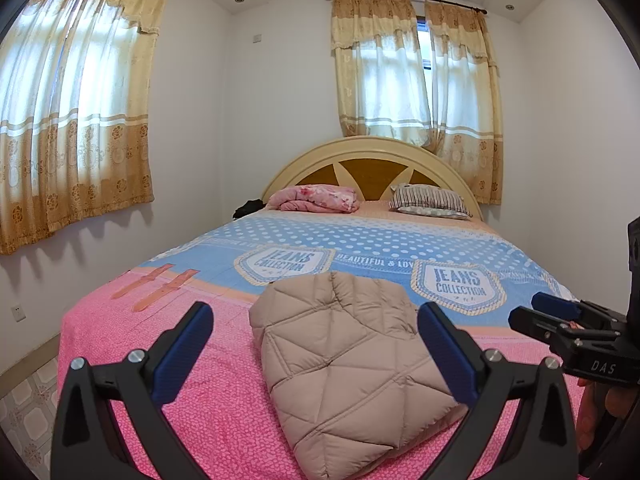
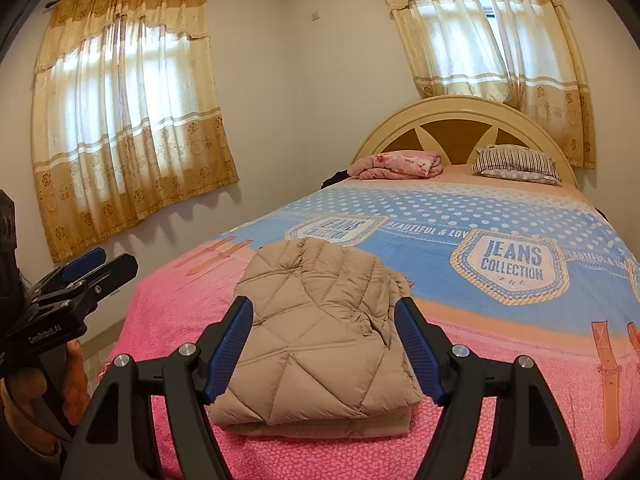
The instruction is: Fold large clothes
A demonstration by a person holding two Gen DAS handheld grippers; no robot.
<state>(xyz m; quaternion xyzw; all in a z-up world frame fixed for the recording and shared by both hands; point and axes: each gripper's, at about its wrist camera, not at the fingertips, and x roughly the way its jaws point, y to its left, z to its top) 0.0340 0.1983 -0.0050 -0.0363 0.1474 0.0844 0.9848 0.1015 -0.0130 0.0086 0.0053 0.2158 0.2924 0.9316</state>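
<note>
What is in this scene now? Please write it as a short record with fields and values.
garment: beige quilted jacket, folded into a compact stack
location: pink end of the bedspread, near the foot of the bed
left gripper: open, holding nothing
right gripper: open, holding nothing
far end of bed: pink blanket, striped pillow, headboard

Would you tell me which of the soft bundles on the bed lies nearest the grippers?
The folded beige quilted jacket, on the pink end of the bed; the pink blanket and striped pillow lie by the headboard.
</note>
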